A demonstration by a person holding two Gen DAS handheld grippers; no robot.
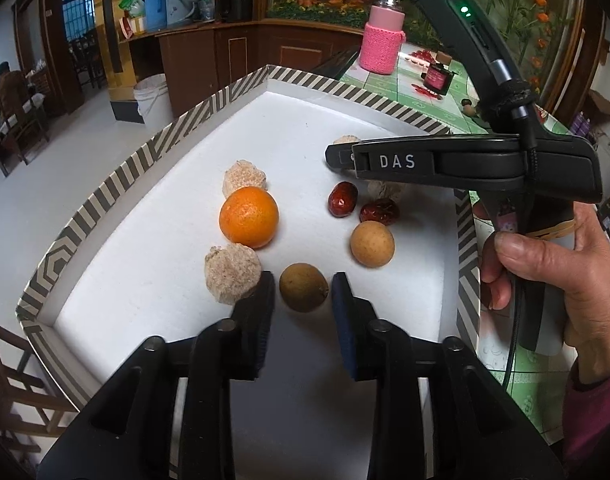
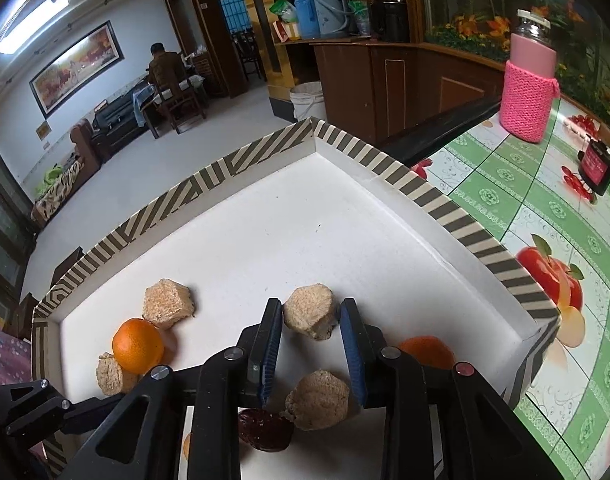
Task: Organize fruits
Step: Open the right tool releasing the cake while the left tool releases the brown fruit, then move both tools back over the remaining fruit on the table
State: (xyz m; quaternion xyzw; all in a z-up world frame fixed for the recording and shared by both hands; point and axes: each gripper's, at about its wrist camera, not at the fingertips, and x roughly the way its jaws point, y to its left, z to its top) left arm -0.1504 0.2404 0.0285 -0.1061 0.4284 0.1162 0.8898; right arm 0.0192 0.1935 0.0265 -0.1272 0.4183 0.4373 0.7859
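Both grippers, left (image 1: pixel 303 294) and right (image 2: pixel 311 326), stand narrowly open and empty, while fruits lie unsorted in the tray (image 1: pixel 209 104), orange (image 1: pixel 249 217) at 11 o'clock.

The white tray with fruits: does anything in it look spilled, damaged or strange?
Nothing looks spilled or damaged. The orange, two red dates, two round brown fruits and the beige puffed cakes lie loose and mixed in the tray, not yet sorted into groups.

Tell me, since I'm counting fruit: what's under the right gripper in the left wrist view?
Under the right gripper, two red dates show, plus parts of two beige cakes. The rest is covered.
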